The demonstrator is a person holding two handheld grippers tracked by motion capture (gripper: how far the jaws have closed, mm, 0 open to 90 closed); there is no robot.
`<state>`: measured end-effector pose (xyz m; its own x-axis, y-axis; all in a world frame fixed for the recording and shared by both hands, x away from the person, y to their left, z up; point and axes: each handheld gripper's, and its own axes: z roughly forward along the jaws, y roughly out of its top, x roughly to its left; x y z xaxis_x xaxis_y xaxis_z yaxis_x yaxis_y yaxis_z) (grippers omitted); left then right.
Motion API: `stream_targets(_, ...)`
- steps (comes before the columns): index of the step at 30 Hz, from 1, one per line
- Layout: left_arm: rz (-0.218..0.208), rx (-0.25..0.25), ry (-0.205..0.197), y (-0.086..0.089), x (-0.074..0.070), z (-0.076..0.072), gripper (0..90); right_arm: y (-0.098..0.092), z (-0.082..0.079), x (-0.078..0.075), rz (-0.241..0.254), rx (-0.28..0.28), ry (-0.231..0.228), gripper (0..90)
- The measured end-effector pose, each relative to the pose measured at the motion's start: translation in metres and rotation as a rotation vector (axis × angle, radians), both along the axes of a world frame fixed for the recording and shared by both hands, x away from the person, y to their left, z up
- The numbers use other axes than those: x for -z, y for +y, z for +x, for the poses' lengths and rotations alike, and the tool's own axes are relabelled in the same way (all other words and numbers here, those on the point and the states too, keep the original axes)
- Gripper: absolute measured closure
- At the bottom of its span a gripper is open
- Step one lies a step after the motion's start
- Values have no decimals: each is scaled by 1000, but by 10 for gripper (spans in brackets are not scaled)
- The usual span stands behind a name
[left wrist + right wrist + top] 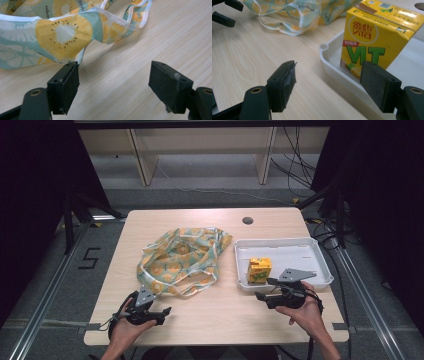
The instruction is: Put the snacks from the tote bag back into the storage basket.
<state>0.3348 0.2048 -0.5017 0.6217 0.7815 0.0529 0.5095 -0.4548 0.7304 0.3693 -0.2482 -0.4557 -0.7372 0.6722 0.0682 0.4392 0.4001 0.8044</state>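
Both grippers low over the table edge, jaws apart, nothing held.

Left gripper (161, 313) released, near the front edge, just short of the fruit-print bag (181, 260) lying crumpled mid-table. Right gripper (262, 290) released, jaws wide, pointing at the yellow drink carton (259, 270), which stands upright in the near-left corner of the white tray (305, 252); pads not touching it.

Pale wooden table (220, 317), wooden shelving (205, 150)
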Motion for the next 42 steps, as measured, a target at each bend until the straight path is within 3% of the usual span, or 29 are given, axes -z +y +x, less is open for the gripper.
stream_targets(1,-32,-11,-3,-2,0,-1,237,0,-1,2,14,-6,11,296)
stream_targets(3,-16,1,3,-3,-1,-4,237,-2,-5,4,7,21,11,289)
stream_targets(4,-23,8,-3,-3,-1,-6,237,-1,-9,5,17,31,33,285)
stream_targets(5,-16,15,4,-3,-2,-8,237,-3,-9,6,5,24,22,284)
stream_targets(6,-44,2,-7,-5,-1,-10,236,-3,-10,8,9,19,15,282)
stream_targets(9,-54,7,-13,-7,-2,-16,236,-4,-17,11,7,34,34,261)
stream_targets(10,-31,20,-7,-6,-3,-17,236,-5,-18,12,2,26,26,257)
stream_targets(11,-30,17,-13,-6,-2,-18,236,-4,-20,14,-3,38,17,256)
stream_targets(12,-44,17,-6,-7,-2,-20,236,-3,-24,15,3,40,37,255)
stream_targets(13,-48,20,-18,-8,-1,-20,236,-5,-23,16,3,8,26,250)
stream_targets(14,-5,46,-11,-5,-3,-20,236,-4,-26,16,-2,19,26,241)
stream_targets(15,-51,17,-13,-8,-1,-22,236,-4,-29,17,5,24,18,234)
stream_targets(18,-21,40,-7,-6,-3,-24,230,-2,-37,20,9,20,19,217)
stream_targets(19,-45,17,-8,-9,-2,-25,229,-2,-40,20,0,20,28,206)
stream_targets(20,-21,48,-16,-6,-3,-25,229,-2,-39,20,-12,-6,9,197)
stream_targets(22,-53,23,-8,-9,-2,-27,229,-1,-44,22,-20,-10,14,195)
stream_targets(25,-25,43,-1,-8,-2,-29,229,0,-51,25,-24,-7,22,186)
stream_targets(26,-48,29,-10,-10,-1,-29,229,-1,-51,25,-38,-23,14,184)
stream_targets(27,-28,47,-9,-9,-2,-29,225,0,-52,27,-43,-28,16,176)
stream_targets(32,-64,33,-4,-11,0,-32,217,-3,-59,34,-79,-27,9,174)
stream_targets(34,-63,32,-5,-12,0,-33,214,-4,-61,36,-84,-27,4,174)
stream_targets(36,-37,37,-3,-10,0,-33,212,-7,-64,36,-92,-21,0,175)
stream_targets(38,-47,33,0,-12,1,-33,211,-9,-66,37,-87,-14,-9,175)
stream_targets(40,-49,39,-5,-13,2,-33,207,-10,-69,38,-92,-8,22,175)
stream_targets(41,-60,41,-4,-13,2,-34,207,-10,-68,39,-103,-11,-6,175)
stream_targets(42,-54,44,-9,-13,1,-33,207,-11,-69,39,-111,-17,-2,175)
